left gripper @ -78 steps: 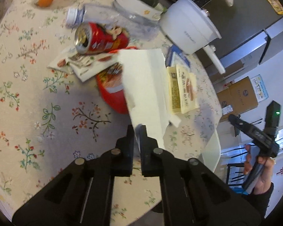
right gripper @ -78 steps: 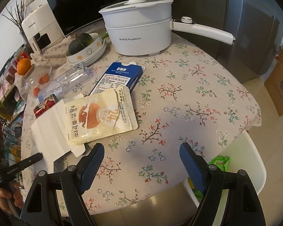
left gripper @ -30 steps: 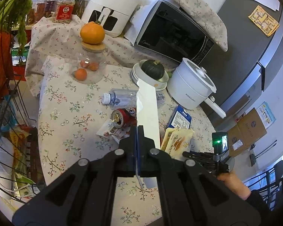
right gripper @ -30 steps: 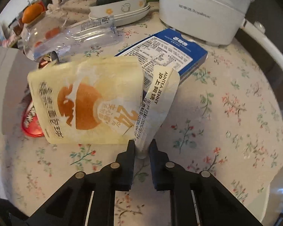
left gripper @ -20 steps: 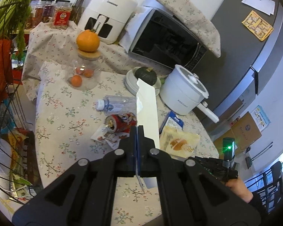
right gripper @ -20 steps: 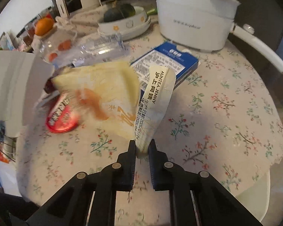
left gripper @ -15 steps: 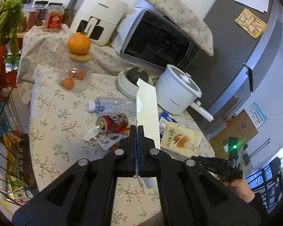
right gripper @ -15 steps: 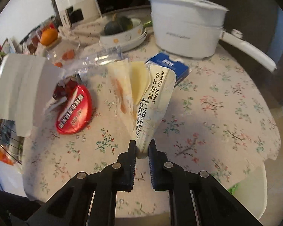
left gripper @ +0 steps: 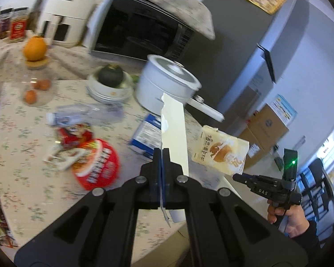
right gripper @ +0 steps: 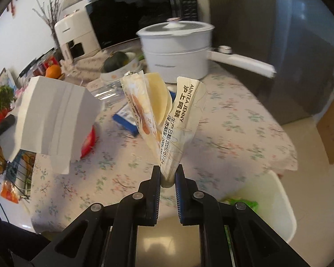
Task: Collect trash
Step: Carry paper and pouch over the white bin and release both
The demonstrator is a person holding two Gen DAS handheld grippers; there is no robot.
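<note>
My left gripper (left gripper: 162, 155) is shut on a folded white paper (left gripper: 174, 138), held in the air above the table; the paper also shows in the right wrist view (right gripper: 53, 118). My right gripper (right gripper: 168, 173) is shut on a yellow snack bag (right gripper: 180, 120), lifted off the table; the bag also shows in the left wrist view (left gripper: 221, 152) near the table's edge. On the floral tablecloth lie a red noodle-cup lid (left gripper: 95, 166), a red can (left gripper: 75, 134), a clear plastic bottle (left gripper: 86, 113) and a blue box (left gripper: 147, 133).
A white bin (right gripper: 276, 209) with green trash stands below the table edge, under my right gripper. A white pot (left gripper: 169, 84), a bowl with a squash (left gripper: 110, 82), a glass jar (left gripper: 35, 82), a microwave (left gripper: 140, 35) and an air fryer (left gripper: 66, 24) stand behind.
Both grippers have risen and drawn back from the table with their items. The snack bag has swung off the table toward the table's edge, over the bin.
</note>
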